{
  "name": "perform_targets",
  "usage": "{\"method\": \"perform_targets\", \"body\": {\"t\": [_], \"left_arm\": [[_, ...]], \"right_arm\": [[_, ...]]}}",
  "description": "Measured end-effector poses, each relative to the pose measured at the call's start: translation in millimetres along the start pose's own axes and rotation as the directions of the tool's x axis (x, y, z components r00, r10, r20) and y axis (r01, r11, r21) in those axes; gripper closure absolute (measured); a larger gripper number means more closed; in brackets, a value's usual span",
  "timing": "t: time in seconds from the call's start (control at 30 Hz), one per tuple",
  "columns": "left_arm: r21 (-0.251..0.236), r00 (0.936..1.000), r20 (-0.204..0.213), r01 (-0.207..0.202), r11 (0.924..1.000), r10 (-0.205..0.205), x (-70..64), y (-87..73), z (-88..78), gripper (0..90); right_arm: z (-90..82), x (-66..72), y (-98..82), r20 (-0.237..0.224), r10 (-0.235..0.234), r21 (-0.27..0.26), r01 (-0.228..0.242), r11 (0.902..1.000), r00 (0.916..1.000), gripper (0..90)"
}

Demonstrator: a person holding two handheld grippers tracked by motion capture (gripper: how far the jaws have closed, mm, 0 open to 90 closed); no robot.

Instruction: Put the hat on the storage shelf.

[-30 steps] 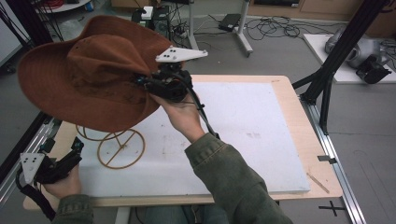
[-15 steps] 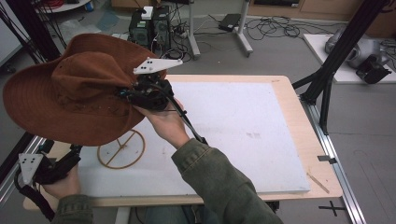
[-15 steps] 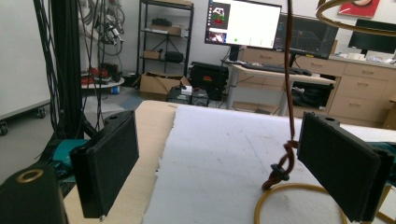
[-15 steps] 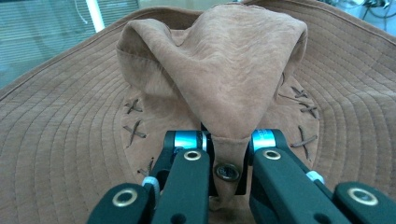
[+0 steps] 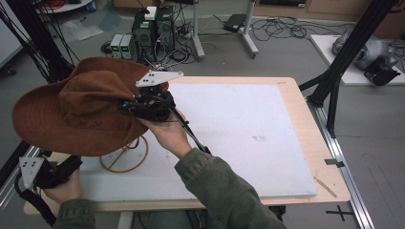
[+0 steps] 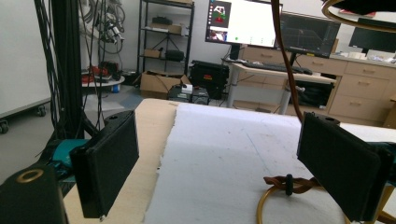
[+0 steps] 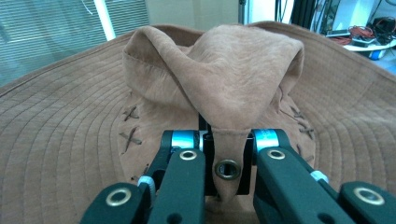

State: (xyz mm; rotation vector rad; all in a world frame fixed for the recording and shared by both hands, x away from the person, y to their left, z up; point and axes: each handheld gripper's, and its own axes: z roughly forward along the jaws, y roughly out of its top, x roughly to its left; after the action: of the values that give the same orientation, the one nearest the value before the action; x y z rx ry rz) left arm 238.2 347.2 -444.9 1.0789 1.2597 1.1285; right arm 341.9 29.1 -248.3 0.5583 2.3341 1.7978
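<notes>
A brown wide-brimmed hat point(image 5: 81, 114) hangs in the air over the table's left side. My right gripper point(image 5: 126, 106) is shut on a pinched fold of its crown point(image 7: 233, 70), just above a brass eyelet, jaws point(image 7: 227, 140) close together. Under the brim stands a gold wire hat stand, its ring base point(image 5: 125, 160) on the white board and its upright wire point(image 6: 285, 70) rising to a top ring. My left gripper point(image 5: 71, 164) rests at the table's front left corner, open, jaws wide apart point(image 6: 219, 135) with nothing between them, beside the ring base point(image 6: 266, 200).
A white foam board point(image 5: 239, 133) covers most of the wooden table point(image 5: 296, 95). A black frame post point(image 5: 334, 86) stands at the right edge, and computer boxes point(image 5: 153, 28) and cables lie on the floor behind. Metal rails run along both table sides.
The right gripper carried the hat left and then lower, so the brim now hangs over the wire stand. The left gripper stayed in place, open.
</notes>
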Motion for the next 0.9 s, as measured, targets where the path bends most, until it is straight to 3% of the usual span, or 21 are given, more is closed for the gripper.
{"method": "perform_targets", "body": {"t": [0.2,0.23,0.3,0.5,0.6,0.63,0.77,0.9], "left_arm": [[0.003,1.0,0.003,-0.001,1.0,0.001,-0.6,-0.5,0.2,13.0],[0.004,1.0,0.003,-0.002,1.0,0.002,-0.5,-0.4,0.0,13.0],[0.006,1.0,0.004,-0.001,1.0,0.001,-0.3,-0.4,-0.2,13.0],[0.01,1.0,0.0,0.008,0.9999,-0.008,1.9,-2.8,-1.1,13.0],[0.009,0.9999,-0.004,0.017,0.9998,-0.016,3.1,-3.5,-1.6,13.0],[0.006,0.9998,-0.01,0.017,0.9998,-0.017,4.0,-3.0,-2.5,13.0],[0.001,0.9999,-0.01,0.012,0.9999,-0.012,3.0,-2.3,-2.3,13.0],[0.001,1.0,-0.004,-0.002,1.0,0.002,0.6,-1.1,-1.4,13.0]], "right_arm": [[-1.9,1.6,-2.4,-0.012,-0.012,-0.002,0.012,0.9999,0.9999,84.2],[-2.1,1.6,-2.7,-0.008,-0.008,-0.004,0.008,1.0,0.9999,78.8],[-3.4,0.5,-2.2,-0.013,0.021,-0.028,-0.022,0.9994,0.9997,59.3],[-16.5,-7.6,-2.1,0.102,0.079,-0.094,-0.07,0.9931,0.9917,14.5],[-30.6,-16.4,-8.4,0.19,0.083,-0.15,-0.055,0.9872,0.9784,8.9],[-38.0,-19.7,-12.4,0.228,0.083,-0.181,-0.041,0.9826,0.9702,0.8],[-66.6,-31.8,-27.4,0.36,0.079,-0.283,0.028,0.9587,0.9295,1.0],[-94.0,-45.9,-36.3,0.427,0.102,-0.3,0.034,0.9535,0.8985,1.0]]}}
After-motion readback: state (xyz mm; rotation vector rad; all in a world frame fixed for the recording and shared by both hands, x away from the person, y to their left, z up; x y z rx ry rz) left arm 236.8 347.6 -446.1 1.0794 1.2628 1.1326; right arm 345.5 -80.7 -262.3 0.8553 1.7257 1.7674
